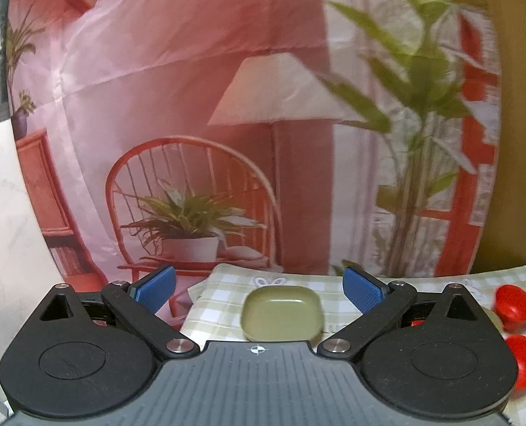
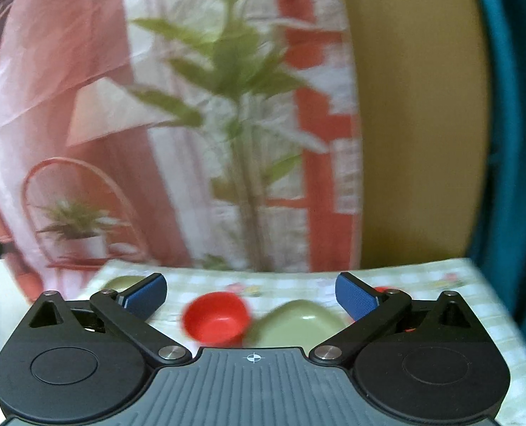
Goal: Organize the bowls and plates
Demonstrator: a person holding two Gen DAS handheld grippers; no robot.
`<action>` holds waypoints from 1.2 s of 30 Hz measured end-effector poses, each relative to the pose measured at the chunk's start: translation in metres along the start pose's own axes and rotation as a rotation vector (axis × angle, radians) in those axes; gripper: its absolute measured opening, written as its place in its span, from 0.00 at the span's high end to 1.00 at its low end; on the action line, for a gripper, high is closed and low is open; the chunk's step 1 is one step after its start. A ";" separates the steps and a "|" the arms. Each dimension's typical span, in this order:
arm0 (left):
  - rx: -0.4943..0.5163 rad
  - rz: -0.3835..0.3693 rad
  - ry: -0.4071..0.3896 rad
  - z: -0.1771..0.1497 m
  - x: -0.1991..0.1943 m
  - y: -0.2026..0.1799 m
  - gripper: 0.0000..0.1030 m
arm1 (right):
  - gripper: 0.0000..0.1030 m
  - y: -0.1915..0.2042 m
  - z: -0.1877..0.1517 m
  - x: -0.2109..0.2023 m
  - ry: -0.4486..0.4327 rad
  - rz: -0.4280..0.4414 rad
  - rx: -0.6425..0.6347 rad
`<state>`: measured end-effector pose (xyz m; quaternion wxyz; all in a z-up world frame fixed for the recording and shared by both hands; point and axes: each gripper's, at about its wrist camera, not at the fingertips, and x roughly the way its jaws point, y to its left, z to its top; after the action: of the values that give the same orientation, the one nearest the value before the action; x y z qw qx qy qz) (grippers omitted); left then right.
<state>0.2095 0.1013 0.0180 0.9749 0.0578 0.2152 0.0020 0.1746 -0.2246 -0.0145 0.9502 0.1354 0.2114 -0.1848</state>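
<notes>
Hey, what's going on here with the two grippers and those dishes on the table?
A person is sorting dishes with two handheld grippers, and neither holds anything yet. The left gripper is open, lined up with a green square plate on the checked tablecloth. The right gripper is open too, facing a red bowl that sits beside another green plate. The right view is blurred.

Left gripper point(image 1: 259, 293): jaws standing wide apart, blue pads point(image 1: 155, 288) facing inward, nothing sitting between them. It is pointing forward and roughly level, hanging low over the surface.

Right gripper point(image 2: 250, 294): likewise spread wide, blue pads point(image 2: 355, 296) gripping nothing. It is aiming forward at a similar low height; view blurred.
</notes>
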 end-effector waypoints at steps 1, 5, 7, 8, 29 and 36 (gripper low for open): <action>-0.003 0.003 0.005 0.001 0.008 0.006 0.02 | 0.06 0.008 0.000 0.009 0.012 0.015 -0.002; 0.007 0.019 0.020 0.004 0.044 0.026 0.02 | 0.10 0.048 -0.003 0.050 0.051 0.056 -0.054; 0.029 0.026 0.023 0.003 0.063 0.035 0.03 | 0.16 0.066 -0.006 0.072 0.080 0.083 -0.070; 0.041 0.030 0.025 0.002 0.075 0.040 0.06 | 0.19 0.076 -0.008 0.085 0.096 0.092 -0.072; -0.021 -0.123 0.288 -0.077 0.301 0.066 0.23 | 0.53 0.165 -0.050 0.322 0.394 0.024 -0.114; -0.061 -0.157 0.355 -0.096 0.315 0.064 0.35 | 0.60 0.162 -0.060 0.338 0.445 0.030 -0.117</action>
<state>0.4569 0.1842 -0.1931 0.9201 0.0101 0.3873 -0.0575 0.5040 -0.1587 -0.1907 0.8890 0.1207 0.4240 -0.1238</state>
